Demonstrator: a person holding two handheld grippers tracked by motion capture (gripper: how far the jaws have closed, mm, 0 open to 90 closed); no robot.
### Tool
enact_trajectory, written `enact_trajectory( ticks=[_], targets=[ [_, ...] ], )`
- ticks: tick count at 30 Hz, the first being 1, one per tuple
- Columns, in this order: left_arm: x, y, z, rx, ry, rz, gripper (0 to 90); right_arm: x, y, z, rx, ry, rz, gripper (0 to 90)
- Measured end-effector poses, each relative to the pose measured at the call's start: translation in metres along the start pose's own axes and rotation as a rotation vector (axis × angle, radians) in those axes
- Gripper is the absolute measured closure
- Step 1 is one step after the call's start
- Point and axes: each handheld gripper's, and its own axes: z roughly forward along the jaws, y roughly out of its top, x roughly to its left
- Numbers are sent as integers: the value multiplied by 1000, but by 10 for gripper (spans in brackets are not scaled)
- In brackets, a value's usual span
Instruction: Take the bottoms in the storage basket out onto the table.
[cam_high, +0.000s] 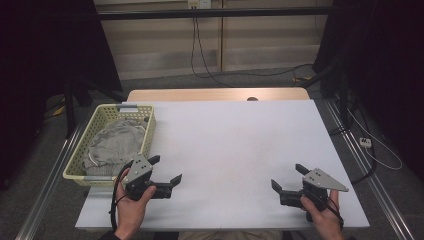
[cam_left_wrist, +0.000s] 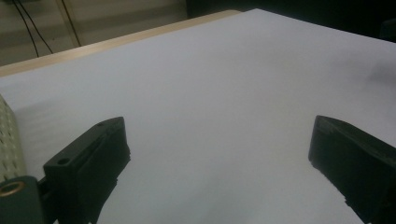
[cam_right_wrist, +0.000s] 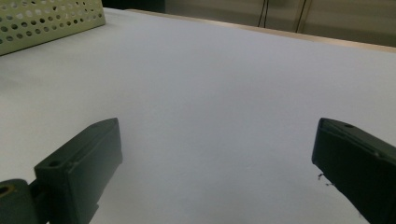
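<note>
Grey cloth: bundled inside pale perforated basket, at table's left edge. Left gripper: hand-held near front-left corner, just beside basket, jaws wide, empty. Right gripper: near front-right corner, jaws wide, empty.

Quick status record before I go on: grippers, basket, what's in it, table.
left gripper: open, holding nothing, over the near left of the table beside the basket
right gripper: open, holding nothing, over the near right of the table
basket: pale perforated plastic, at the table's left edge
cloth: grey, crumpled, lying inside the basket
table: white top, bare between the grippers
contact: neither gripper touches the basket or the cloth
</note>
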Motion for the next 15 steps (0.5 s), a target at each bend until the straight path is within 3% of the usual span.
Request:
enact_trajectory(
  ticks=[6, 8, 15],
  targets=[
    [7, 5, -8, -18, 13, -17, 49, 1, 0, 1, 2, 4, -13, 18],
    [8, 7, -10, -17, 52, 23, 48, 1, 0, 0, 2, 4, -9, 18],
    [16, 11, -22, -36, 44, 2, 52, 1, 0, -1, 3, 4, -10, 18]
  ],
)
